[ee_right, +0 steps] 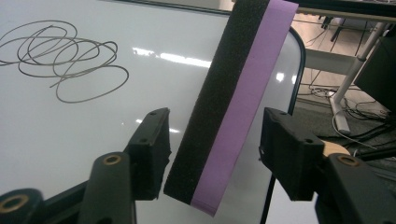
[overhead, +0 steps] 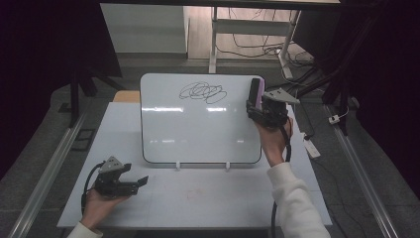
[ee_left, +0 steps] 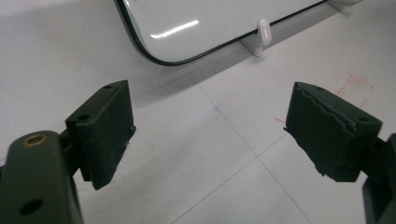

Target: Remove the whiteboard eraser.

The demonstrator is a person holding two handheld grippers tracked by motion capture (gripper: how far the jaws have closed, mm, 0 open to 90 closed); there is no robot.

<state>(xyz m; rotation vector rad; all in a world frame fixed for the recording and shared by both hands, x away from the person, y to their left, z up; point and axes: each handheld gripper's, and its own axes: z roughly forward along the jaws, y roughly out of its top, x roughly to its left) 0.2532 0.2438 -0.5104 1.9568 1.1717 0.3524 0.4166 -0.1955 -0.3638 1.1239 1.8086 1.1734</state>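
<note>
Pale grey tiled tabletop [overhead: 208, 198] with faint red marks [ee_left: 355, 84], white metal desk frame [overhead: 247, 29] beyond, tangled black cables [overhead: 257, 49] on the wooden floor, white power strip [overhead: 312, 147] at right.

We see a white whiteboard [overhead: 198, 129] with a thin black rim and a black looping scribble [overhead: 203, 92] near its top. The eraser [ee_right: 233, 98] is black felt on one side, purple on the other. Both grippers, left [ee_left: 210, 135] and right [ee_right: 215, 149], are black with grey top plates. Table [overhead: 198, 198] pale grey-white, with faint red marks [ee_left: 355, 84].
</note>
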